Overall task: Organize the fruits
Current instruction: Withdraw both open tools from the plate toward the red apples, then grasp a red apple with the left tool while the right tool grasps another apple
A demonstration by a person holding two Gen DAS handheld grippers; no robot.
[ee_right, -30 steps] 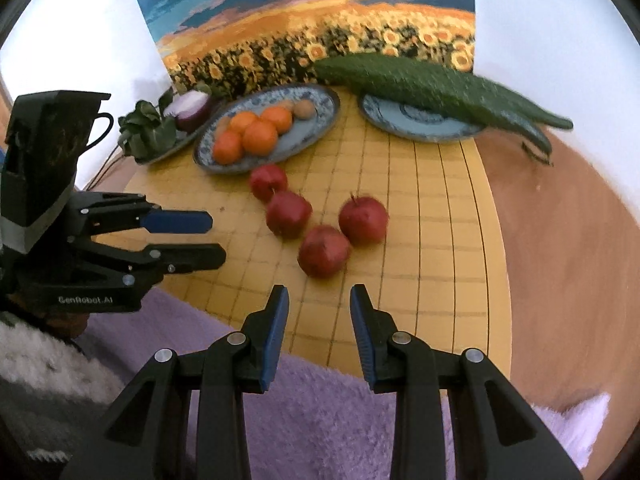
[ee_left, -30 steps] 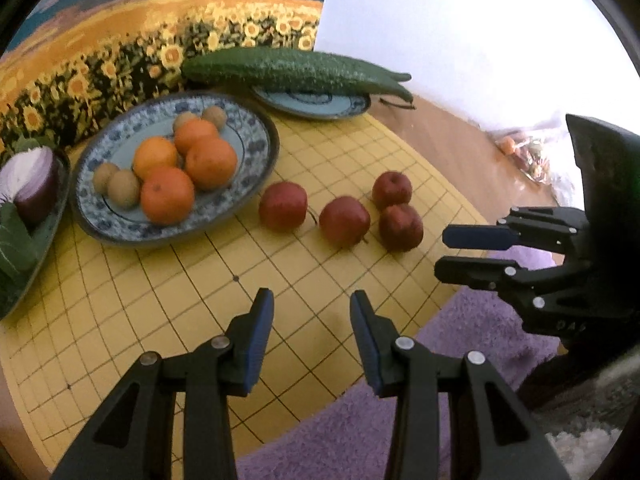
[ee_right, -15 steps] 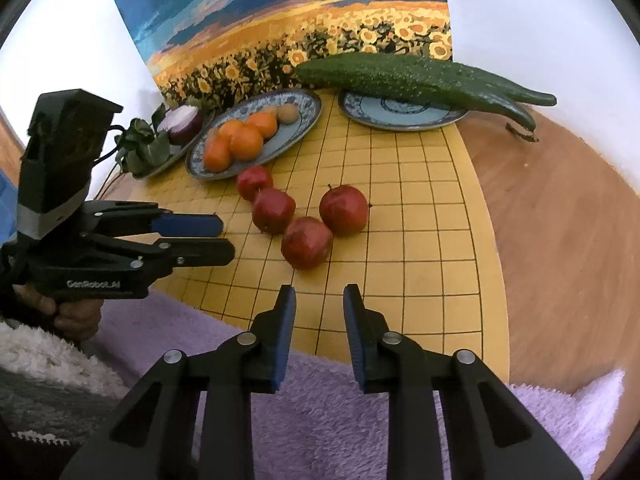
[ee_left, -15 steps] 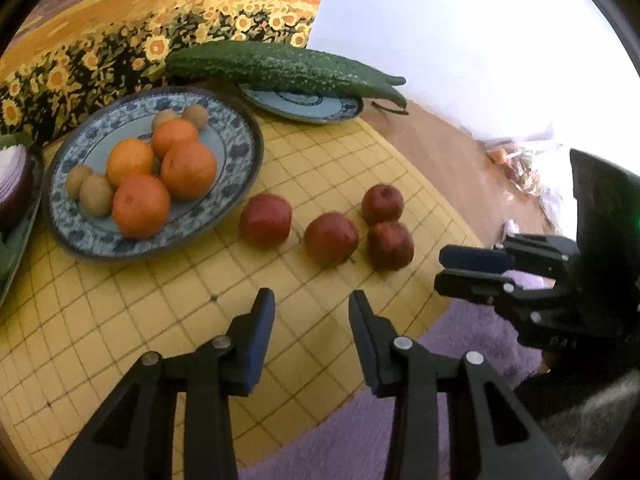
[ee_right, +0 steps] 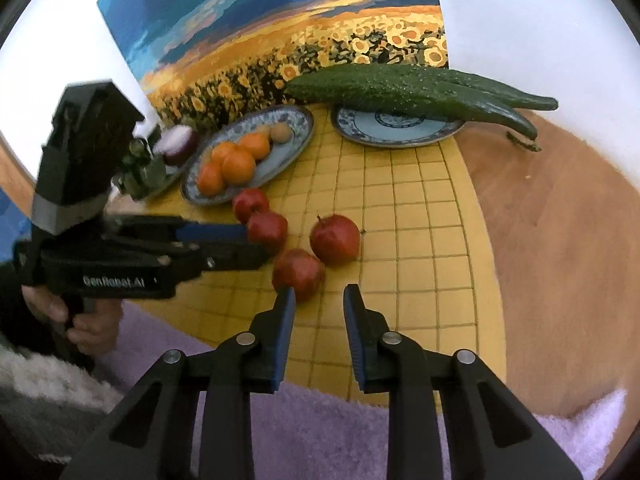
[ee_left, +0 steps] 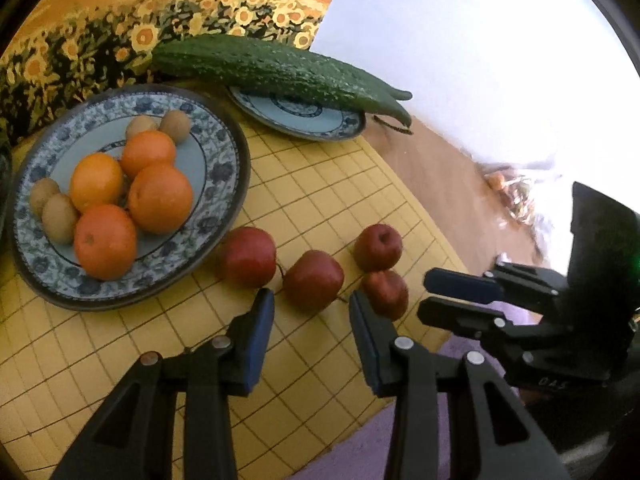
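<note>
- The yellow grid mat fills the middle of both views. The big blue-patterned plate sits at its left in the left wrist view and holds four oranges and several small brown fruits.
- Four red apples lie loose on the mat, just right of the plate and near the lower centre of both views.
- In the left wrist view the left gripper sits just below the middle apple. Its jaws are spread with nothing between them, and they have just been opening a little.
- In the right wrist view the right gripper sits just below the nearest apple, which lies slightly left of the gap. Its jaws are also apart and empty, and they have just been opening after a brief squeeze.
- The apples are round, so no axis matters. I judge each gripper has its own apple straight ahead, and the plate lies nearer the left one.
</note>
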